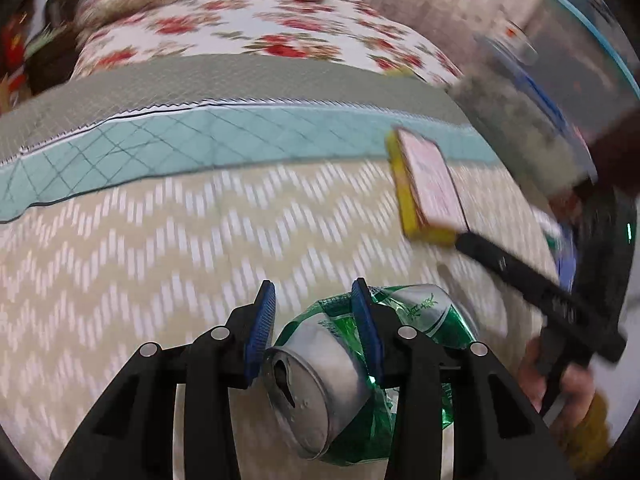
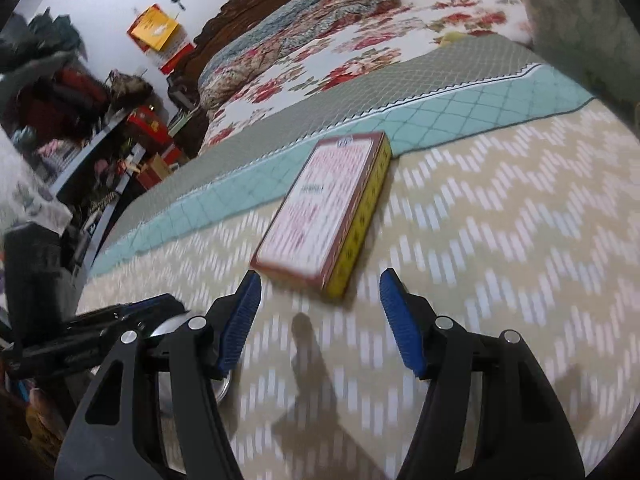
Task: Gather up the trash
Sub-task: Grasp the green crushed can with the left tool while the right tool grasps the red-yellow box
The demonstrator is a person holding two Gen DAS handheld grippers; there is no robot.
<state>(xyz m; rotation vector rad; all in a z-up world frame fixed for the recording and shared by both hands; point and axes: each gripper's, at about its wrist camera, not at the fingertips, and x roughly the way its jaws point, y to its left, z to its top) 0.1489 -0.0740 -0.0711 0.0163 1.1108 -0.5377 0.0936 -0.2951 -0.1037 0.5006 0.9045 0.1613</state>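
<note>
Beige chevron-woven mat covers the surface under both my claws, bordered by a teal quilted strip and, beyond that, a floral bedspread. Both views are motion-blurred.

Box — flat, pink-white printed face, yellow side — lies on the mat straight ahead of my right claw. Its near corner sits just beyond the blue pads, roughly centred between them, not touching either. Right claw is spread wide, holding nothing.

Crushed can — green and silver, pull-tab end toward the camera — is wedged between the blue fingers of my left claw, which is clenched on it. The can sits deep, near the finger bases, its dented green body bulging out to the right.
</note>
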